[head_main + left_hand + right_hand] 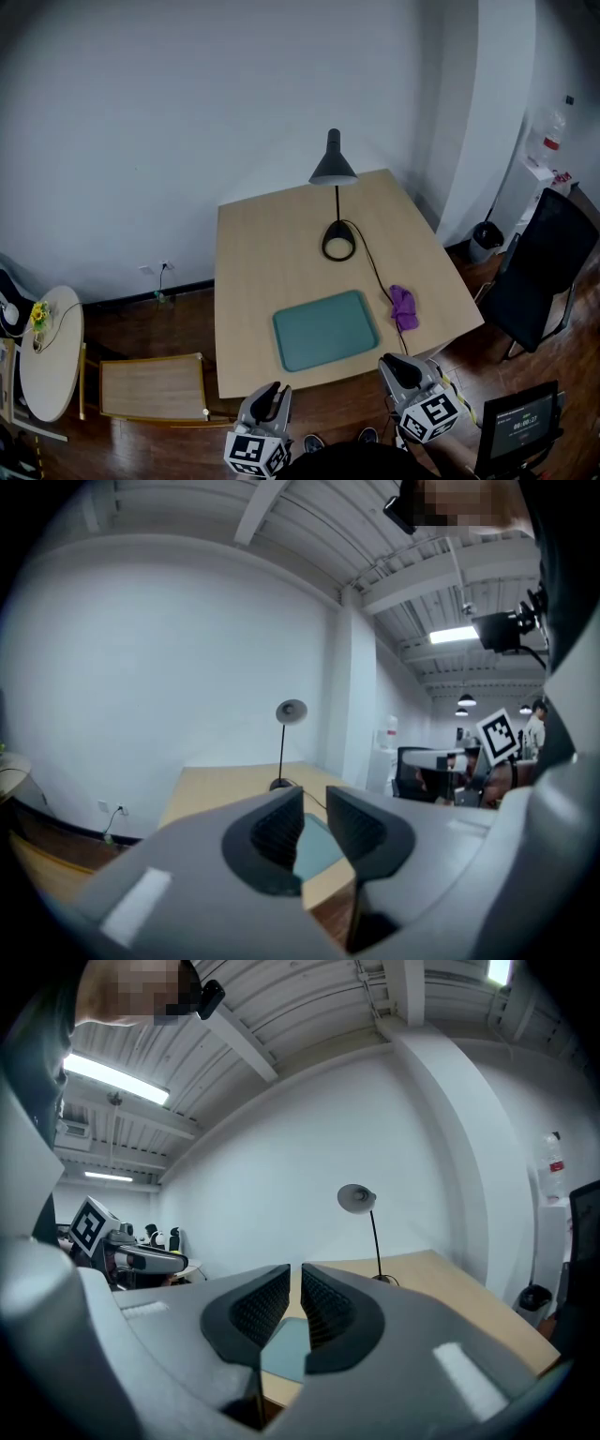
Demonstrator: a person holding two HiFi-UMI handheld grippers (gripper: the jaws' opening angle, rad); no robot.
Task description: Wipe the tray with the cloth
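Left gripper (272, 392) hangs off the pale wooden tabletop's (267, 253) near edge, fingers slightly apart, nothing between them. The teal tray (325, 330) lies flat by that edge. The crumpled purple cloth (403, 307) sits at its three o'clock. Right gripper (397, 368): fingers closed, empty. Black lamp (335, 202) at twelve o'clock, white wall (187, 112) behind.
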